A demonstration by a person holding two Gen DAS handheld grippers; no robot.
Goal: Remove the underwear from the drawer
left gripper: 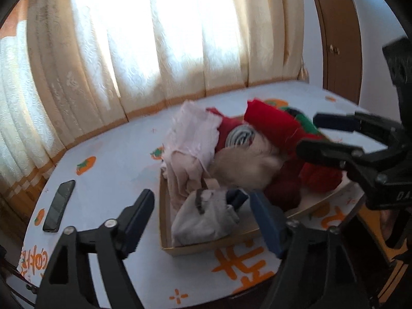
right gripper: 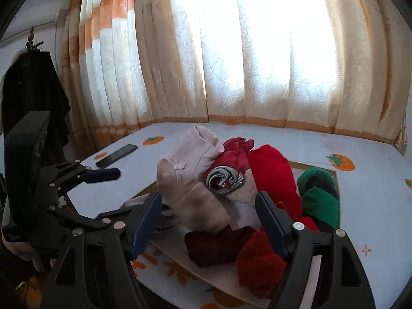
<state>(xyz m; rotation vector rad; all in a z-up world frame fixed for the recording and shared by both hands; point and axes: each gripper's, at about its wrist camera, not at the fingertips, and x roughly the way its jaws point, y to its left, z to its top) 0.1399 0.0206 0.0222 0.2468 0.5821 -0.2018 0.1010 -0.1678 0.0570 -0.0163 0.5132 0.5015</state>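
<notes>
Left wrist: persimmon-print tablecloth (left gripper: pixel 116 154), phone (left gripper: pixel 59 202), curtains (left gripper: pixel 154 38) behind.

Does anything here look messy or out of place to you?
Yes. The drawer sits out on the table rather than in any furniture, and its clothes are heaped well above the rim. A pink garment drapes over the side. A phone lies beside it. Nothing looks damaged.

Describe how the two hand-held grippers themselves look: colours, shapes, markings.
Both the left hand-held gripper and the right hand-held gripper are matte black frames with angular struts and silver rivets. Each ends in two flat dark blue finger pads. Partial white lettering marks the right one's body.
</notes>
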